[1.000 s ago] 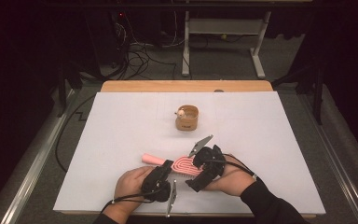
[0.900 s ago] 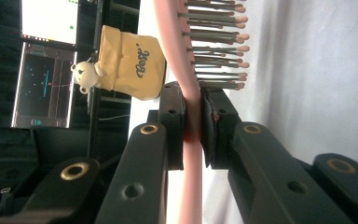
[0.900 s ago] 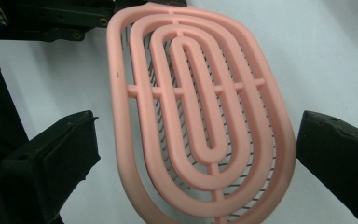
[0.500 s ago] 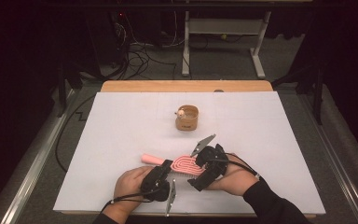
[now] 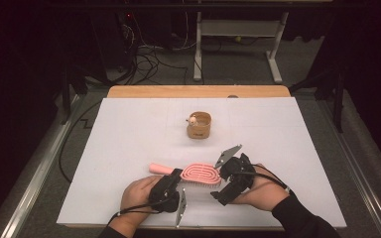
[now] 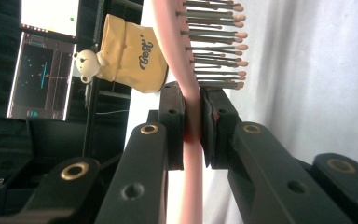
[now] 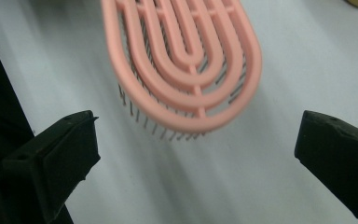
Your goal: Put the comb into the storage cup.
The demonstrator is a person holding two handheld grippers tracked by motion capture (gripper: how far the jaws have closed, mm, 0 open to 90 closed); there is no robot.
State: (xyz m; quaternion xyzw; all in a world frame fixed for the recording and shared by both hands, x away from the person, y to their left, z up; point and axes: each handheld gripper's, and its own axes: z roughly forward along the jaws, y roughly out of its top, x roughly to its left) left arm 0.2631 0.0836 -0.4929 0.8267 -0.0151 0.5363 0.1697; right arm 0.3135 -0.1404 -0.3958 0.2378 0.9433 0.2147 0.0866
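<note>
We find the pink hairbrush (image 5: 198,173) near the front edge of the white table (image 5: 129,134), lying roughly crosswise, its handle end pointing to the left in the high view. The left gripper (image 6: 192,122) pinches the brush at the neck, just below the bristles; in the left gripper view both black pads press flat against the pink stem. From above, that grip point is hidden beneath the gripper body and the person's left hand (image 5: 138,192), so we cannot trace the stem there.

The right gripper (image 7: 196,140) stands with its jaws spread wide. In its own view the rounded, slotted head of the brush hangs between and beyond the two black jaws, touching neither; the head is blurred and its upper part is cut off by the frame. In the high view the right hand (image 5: 258,191) sits just right of the brush head, and the jaw tips are hard to make out against the dark housing.

A small tan cup (image 5: 199,126) with a bear figure (image 6: 87,63) on its rim stands well apart, nearer the table's middle. The print on it is partly covered by the brush in the left gripper view
</note>
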